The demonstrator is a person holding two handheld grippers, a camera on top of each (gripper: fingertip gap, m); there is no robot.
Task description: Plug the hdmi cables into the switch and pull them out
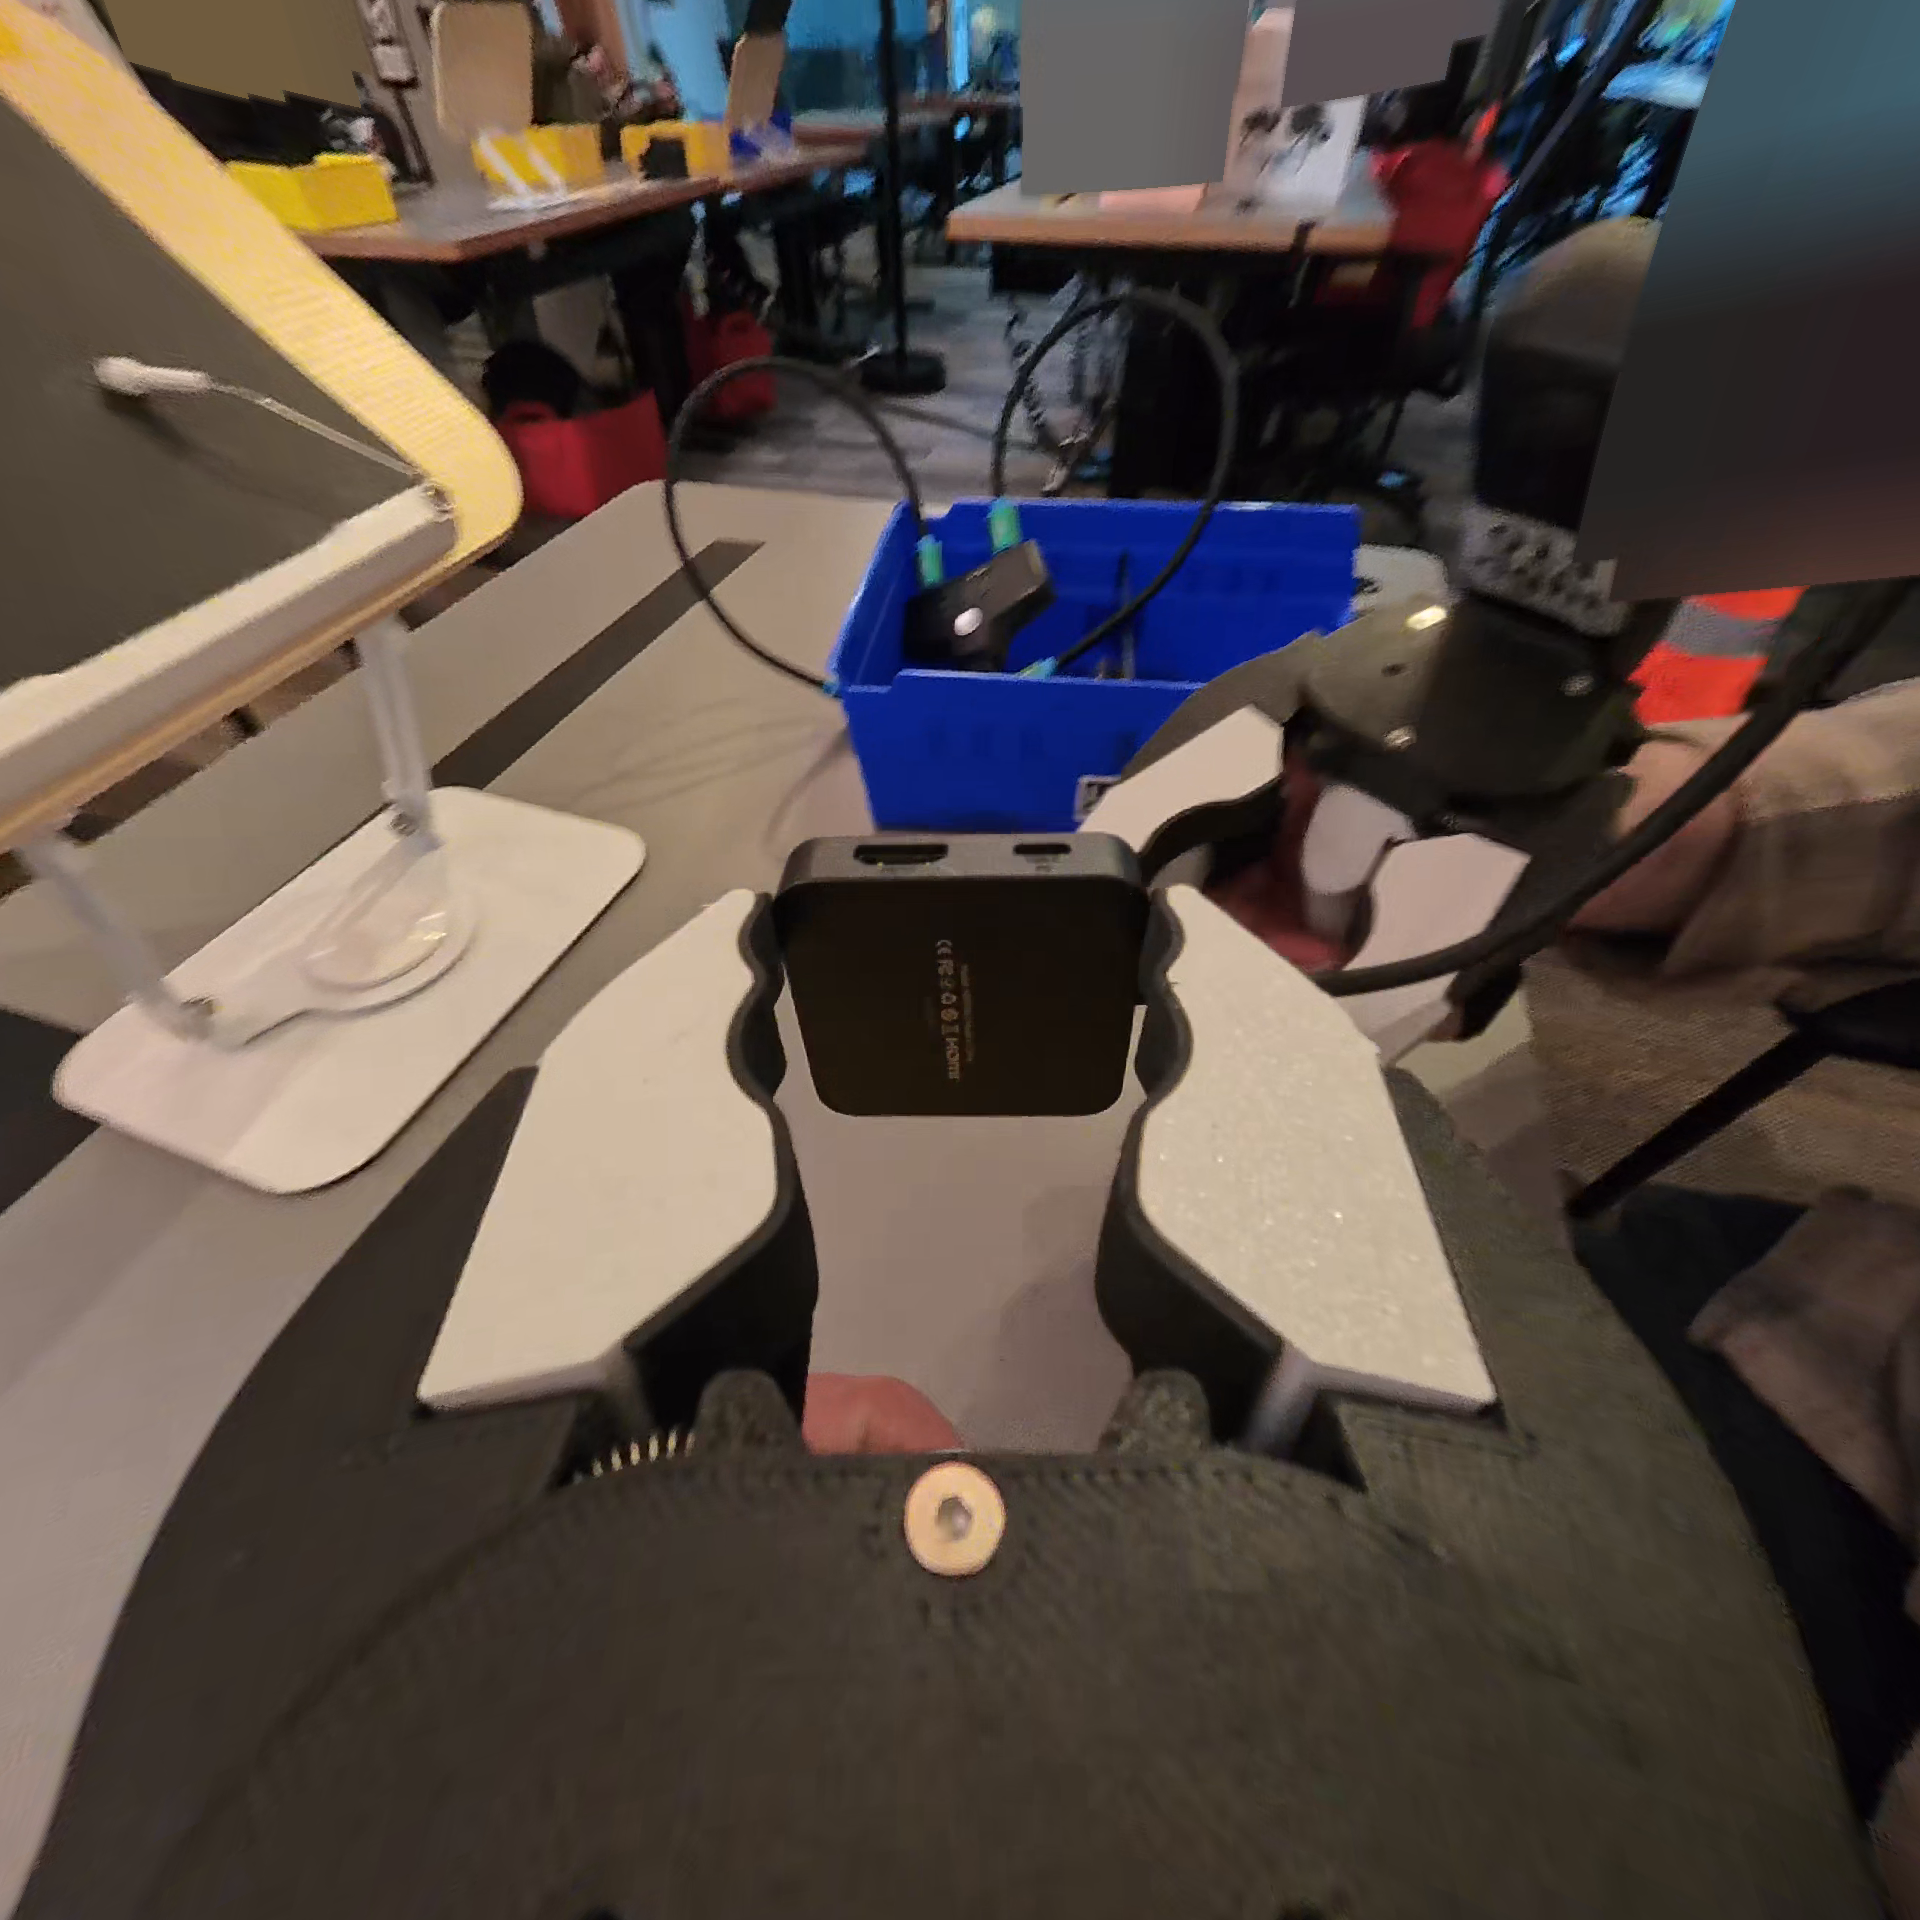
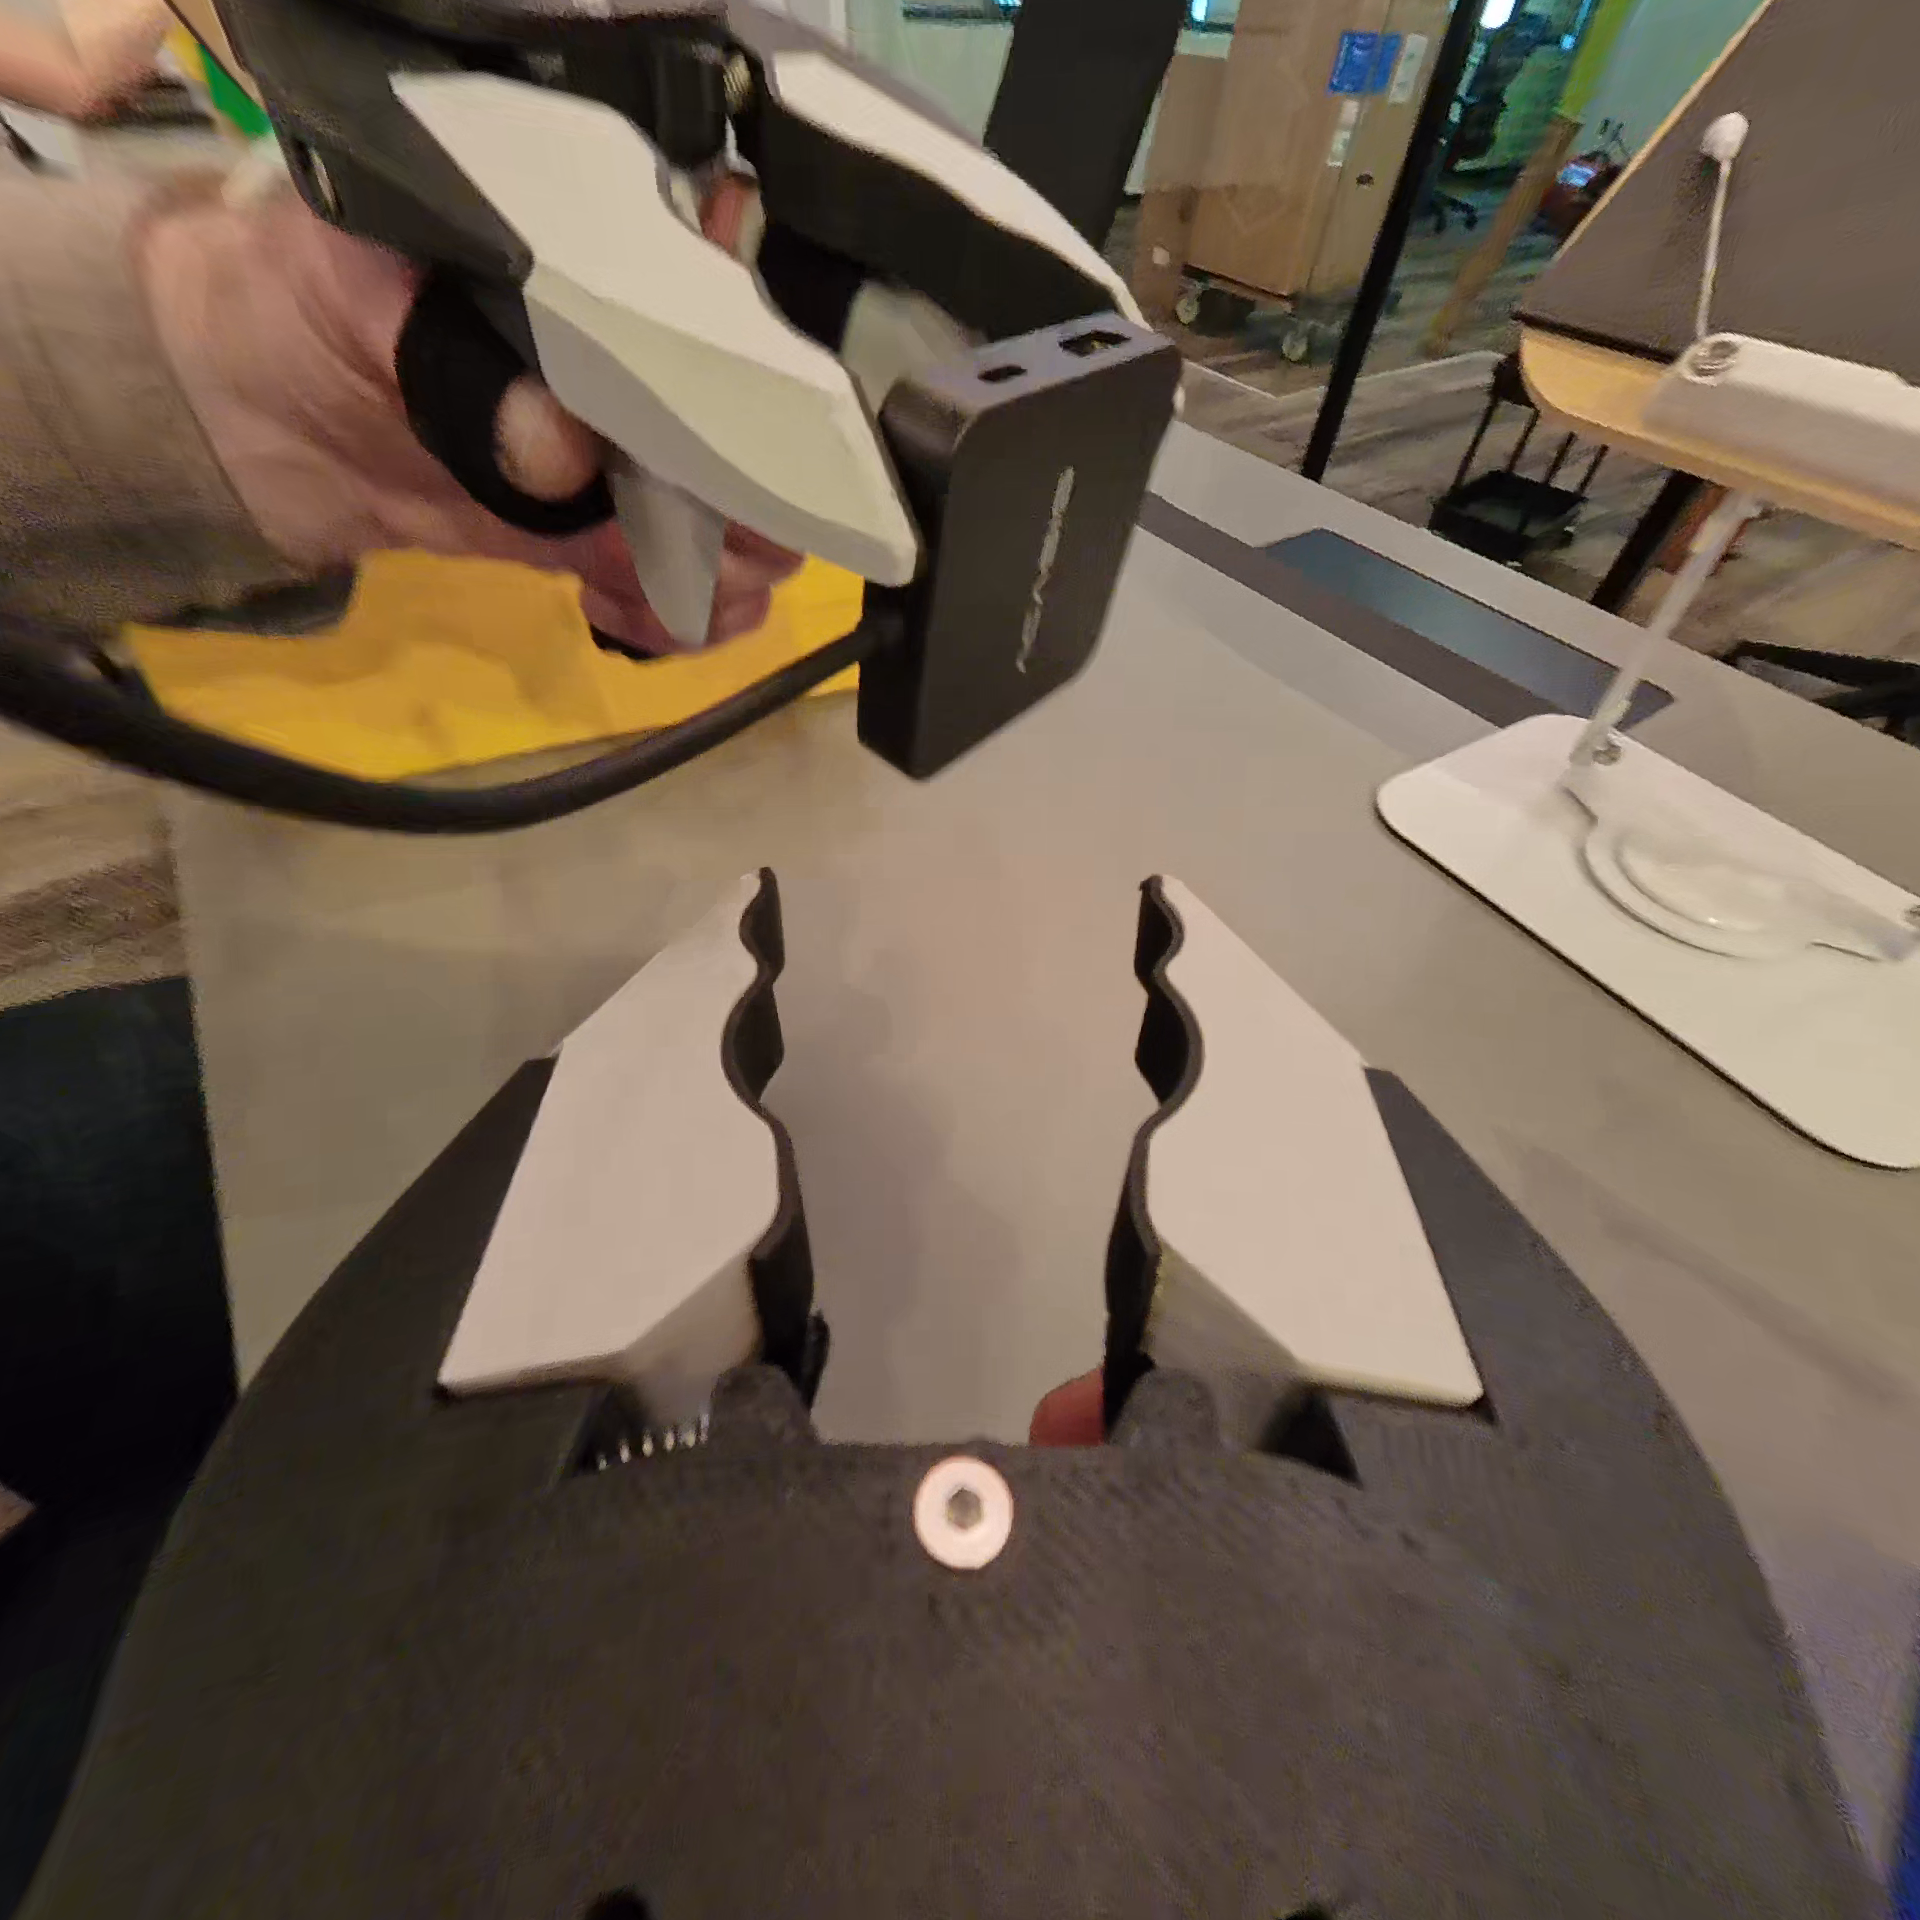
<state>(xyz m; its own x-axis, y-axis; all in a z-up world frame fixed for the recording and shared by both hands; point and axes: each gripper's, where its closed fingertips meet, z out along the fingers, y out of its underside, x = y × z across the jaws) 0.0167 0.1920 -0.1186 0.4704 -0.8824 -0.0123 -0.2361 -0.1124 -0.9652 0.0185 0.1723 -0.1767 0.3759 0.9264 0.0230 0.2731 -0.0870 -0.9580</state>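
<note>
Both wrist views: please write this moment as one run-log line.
left gripper: shut on switch, held above table | right gripper: open, empty | visible ports: empty | blue bin: cables inside

The left claw [image 1: 961,935] grips the black switch [image 1: 961,987]; a blue bin [image 1: 1039,748] sits beyond.

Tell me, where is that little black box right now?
The black switch is pinched between the left gripper fingers, held above the grey table, in front of the blue bin.
</note>
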